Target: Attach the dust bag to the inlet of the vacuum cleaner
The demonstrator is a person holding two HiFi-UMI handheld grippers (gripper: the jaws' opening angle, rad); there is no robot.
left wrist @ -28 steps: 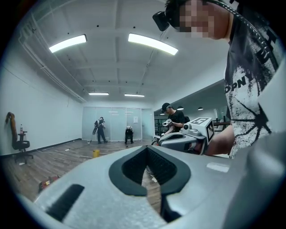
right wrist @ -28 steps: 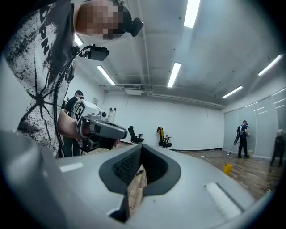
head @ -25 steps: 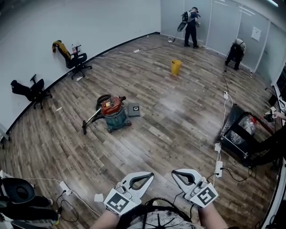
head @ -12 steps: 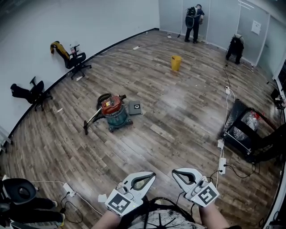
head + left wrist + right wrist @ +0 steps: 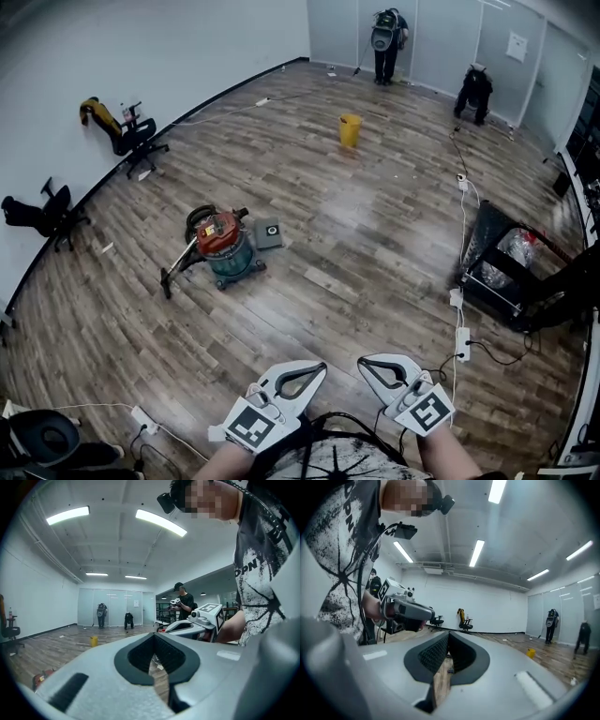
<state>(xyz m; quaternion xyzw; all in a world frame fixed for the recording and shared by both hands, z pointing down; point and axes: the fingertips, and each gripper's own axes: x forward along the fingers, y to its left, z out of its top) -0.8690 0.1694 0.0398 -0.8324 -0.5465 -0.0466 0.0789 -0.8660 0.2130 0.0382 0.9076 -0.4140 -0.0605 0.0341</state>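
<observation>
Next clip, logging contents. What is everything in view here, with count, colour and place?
vacuum cleaner: one, red top on a teal drum, floor left of centre
dust bag: one, grey flat square with a round hole, on the floor beside the vacuum cleaner, not attached
bucket: one, yellow, far floor
office chairs: three, black, two by the left wall, one at the bottom left corner
bystanders: two, dark clothes, at the far glass wall; a third shows in the left gripper view
cart: one, black, right side
power strips: several, white, cabled, floor at right
left gripper: pale grey, bottom of view, shut, empty
right gripper: pale grey, beside it, shut, empty
</observation>
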